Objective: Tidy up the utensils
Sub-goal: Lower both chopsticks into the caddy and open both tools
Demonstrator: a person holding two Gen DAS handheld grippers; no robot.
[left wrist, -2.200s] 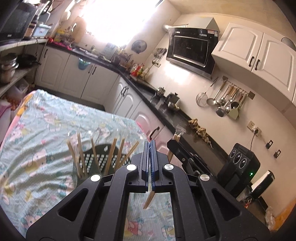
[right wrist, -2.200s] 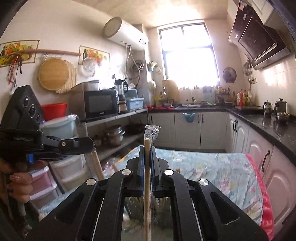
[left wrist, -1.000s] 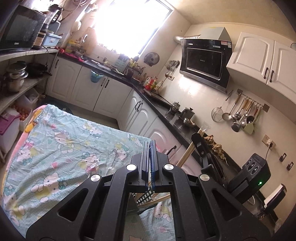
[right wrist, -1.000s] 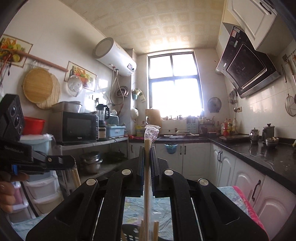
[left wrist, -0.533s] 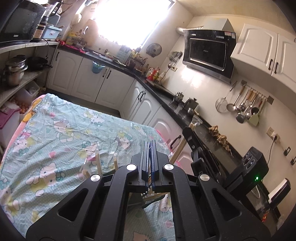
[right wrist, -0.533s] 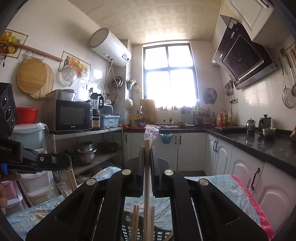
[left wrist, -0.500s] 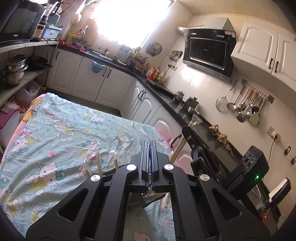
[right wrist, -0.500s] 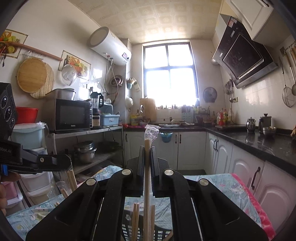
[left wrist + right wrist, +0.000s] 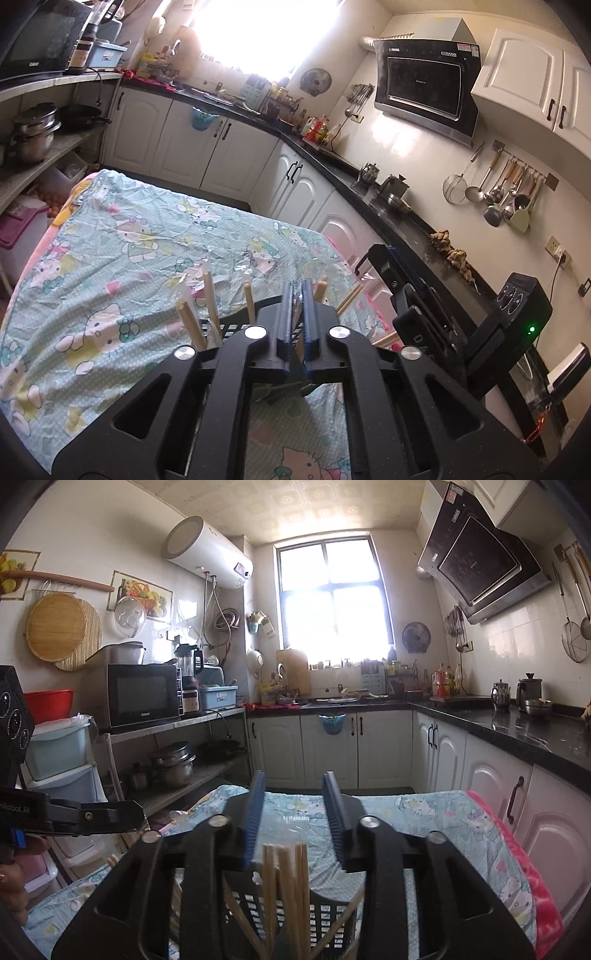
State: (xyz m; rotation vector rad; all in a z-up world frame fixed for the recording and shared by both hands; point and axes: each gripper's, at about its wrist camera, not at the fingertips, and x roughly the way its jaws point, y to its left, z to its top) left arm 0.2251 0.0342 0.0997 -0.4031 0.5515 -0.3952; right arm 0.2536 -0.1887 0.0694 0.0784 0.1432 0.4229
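A black slotted basket [image 9: 332, 919] stands on the table with several wooden chopsticks [image 9: 284, 882] upright in it, some in clear wrappers [image 9: 207, 291]. My right gripper [image 9: 293, 779] hangs just above the basket. Its jaws are opening, and the chopstick tops stand loose below the gap with no pad touching them. My left gripper [image 9: 294, 286] is over the basket's near rim [image 9: 218, 328]. Its jaws are opening by a narrow slit, and a pale wrapped stick seems to sit inside it, untouched. Each gripper also shows in the other's view: the right gripper [image 9: 384, 262] and the left gripper [image 9: 125, 816].
The table carries a light-blue cartoon-cat cloth [image 9: 129, 251]. A black counter with white cabinets [image 9: 498, 753] runs along the right and back. A shelf with a microwave [image 9: 144, 698] and pots stands at the left. A person's hand [image 9: 11, 886] holds the left gripper.
Both grippers have sunk toward the basket. The right jaws have spread, and the chopstick they held now stands in the basket. The left jaws have parted slightly.
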